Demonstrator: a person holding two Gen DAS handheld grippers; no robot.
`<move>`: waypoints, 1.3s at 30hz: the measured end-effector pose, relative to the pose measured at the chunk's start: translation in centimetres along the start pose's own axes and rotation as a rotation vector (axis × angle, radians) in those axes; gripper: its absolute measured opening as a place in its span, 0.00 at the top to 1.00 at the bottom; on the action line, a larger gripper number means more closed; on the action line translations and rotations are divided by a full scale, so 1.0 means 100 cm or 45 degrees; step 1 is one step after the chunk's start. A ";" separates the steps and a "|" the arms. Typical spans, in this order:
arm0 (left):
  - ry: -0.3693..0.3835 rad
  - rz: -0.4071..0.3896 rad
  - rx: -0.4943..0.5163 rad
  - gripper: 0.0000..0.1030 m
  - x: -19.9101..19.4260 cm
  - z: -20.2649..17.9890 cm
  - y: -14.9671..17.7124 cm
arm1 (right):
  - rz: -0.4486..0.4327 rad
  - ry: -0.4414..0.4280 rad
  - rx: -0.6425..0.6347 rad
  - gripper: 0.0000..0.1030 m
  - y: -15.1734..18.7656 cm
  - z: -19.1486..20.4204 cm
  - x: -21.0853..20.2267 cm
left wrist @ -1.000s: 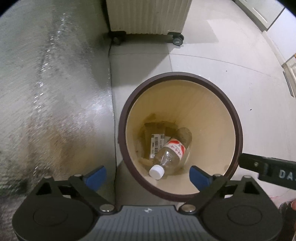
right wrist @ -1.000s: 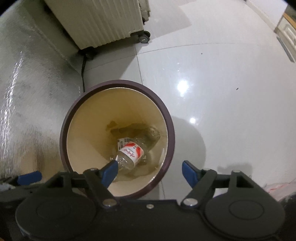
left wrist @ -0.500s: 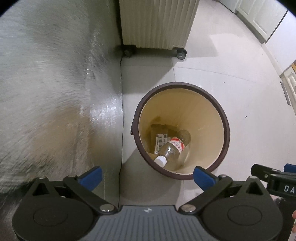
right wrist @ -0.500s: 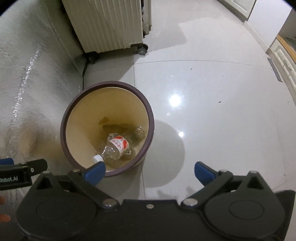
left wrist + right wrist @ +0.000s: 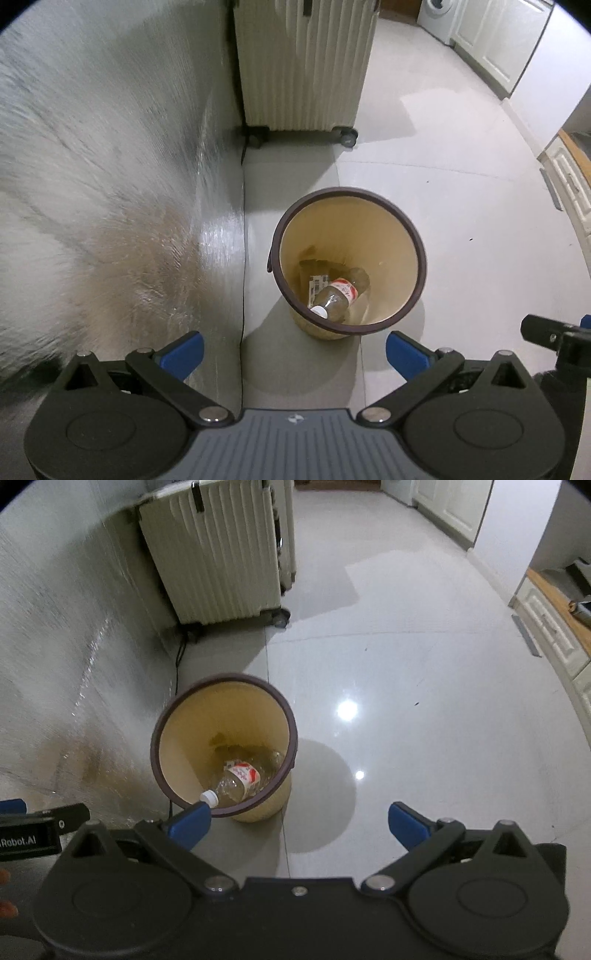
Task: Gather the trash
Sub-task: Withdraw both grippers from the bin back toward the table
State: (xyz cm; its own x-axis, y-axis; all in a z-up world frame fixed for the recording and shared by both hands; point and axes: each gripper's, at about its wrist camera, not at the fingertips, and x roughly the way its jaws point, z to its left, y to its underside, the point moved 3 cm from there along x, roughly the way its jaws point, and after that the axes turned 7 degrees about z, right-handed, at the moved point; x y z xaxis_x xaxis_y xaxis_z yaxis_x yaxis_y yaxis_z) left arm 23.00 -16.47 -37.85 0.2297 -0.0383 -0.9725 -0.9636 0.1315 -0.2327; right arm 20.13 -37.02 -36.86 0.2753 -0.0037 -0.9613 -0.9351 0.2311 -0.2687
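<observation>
Pale glossy tile floor (image 5: 424,686) fills most of both views, ceiling lights reflected on it, textured silvery wall (image 5: 92,166) on the left side; cream ribbed suitcase (image 5: 303,66) on wheels stands against that wall at the far end, white cabinets (image 5: 498,44) further back right; cream trash bin (image 5: 402,251) with dark brown rim sits upright on the floor near the wall, between the suitcase and the grippers, thin dark cord runs down along the wall base just beside it; inside the bin, at the bottom, a clear plastic bottle (image 5: 338,297) with red-white label lies on its side, white cap toward the camera, next to a flat paper piece with barcode (image 5: 317,284) on brownish scraps; left gripper (image 5: 293,350) above the bin looking steeply down, blue pads spread wide, nothing between them; right gripper (image 5: 299,821) same, claw wide apart and empty, its left blue pad overlaps the bin rim in view only, can't tell any contact; each gripper's edge shows in the other's view, fingertips of a hand (image 5: 5,893) at far left edge
</observation>
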 end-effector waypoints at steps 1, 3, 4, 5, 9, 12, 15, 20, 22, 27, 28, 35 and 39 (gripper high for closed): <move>0.001 -0.011 0.004 0.00 -0.006 0.000 0.001 | -0.016 0.000 0.007 0.00 0.002 -0.001 -0.010; 0.009 -0.046 0.017 0.00 -0.023 -0.002 0.006 | -0.046 0.004 0.015 0.00 0.007 -0.003 -0.026; 0.016 -0.059 0.025 0.00 -0.030 -0.003 0.008 | -0.062 0.007 0.016 0.00 0.009 -0.004 -0.034; 0.019 -0.072 0.030 0.00 -0.037 -0.004 0.009 | -0.079 0.013 0.018 0.00 0.011 -0.005 -0.042; 0.027 -0.144 0.040 0.00 -0.067 -0.006 0.017 | -0.138 0.023 0.025 0.00 0.018 -0.011 -0.072; 0.040 -0.202 0.044 0.00 -0.092 -0.006 0.022 | -0.185 0.024 0.023 0.00 0.026 -0.015 -0.093; 0.060 -0.264 0.054 0.00 -0.117 -0.007 0.027 | -0.232 0.030 0.031 0.00 0.033 -0.019 -0.114; 0.084 -0.367 0.084 0.00 -0.156 -0.008 0.039 | -0.325 0.024 0.055 0.00 0.046 -0.025 -0.151; 0.091 -0.401 0.089 0.00 -0.170 -0.008 0.044 | -0.359 0.017 0.066 0.00 0.050 -0.025 -0.165; 0.127 -0.507 0.093 0.00 -0.212 -0.002 0.057 | -0.461 0.001 0.077 0.00 0.064 -0.021 -0.206; 0.135 -0.525 0.097 0.00 -0.220 -0.001 0.060 | -0.481 -0.003 0.078 0.00 0.066 -0.021 -0.214; 0.145 -0.647 0.094 0.00 -0.273 0.012 0.075 | -0.607 -0.021 0.063 0.00 0.072 -0.009 -0.262; 0.137 -0.703 0.076 0.00 -0.300 0.023 0.080 | -0.669 -0.033 0.046 0.00 0.073 0.001 -0.290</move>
State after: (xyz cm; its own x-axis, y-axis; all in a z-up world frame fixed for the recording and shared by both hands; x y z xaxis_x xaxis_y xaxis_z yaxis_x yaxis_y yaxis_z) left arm 8.77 -11.97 -10.54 0.6792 -0.2176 -0.7009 -0.6943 0.1192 -0.7098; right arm 5.38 -35.17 -10.93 0.7110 -0.1040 -0.6954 -0.6611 0.2381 -0.7115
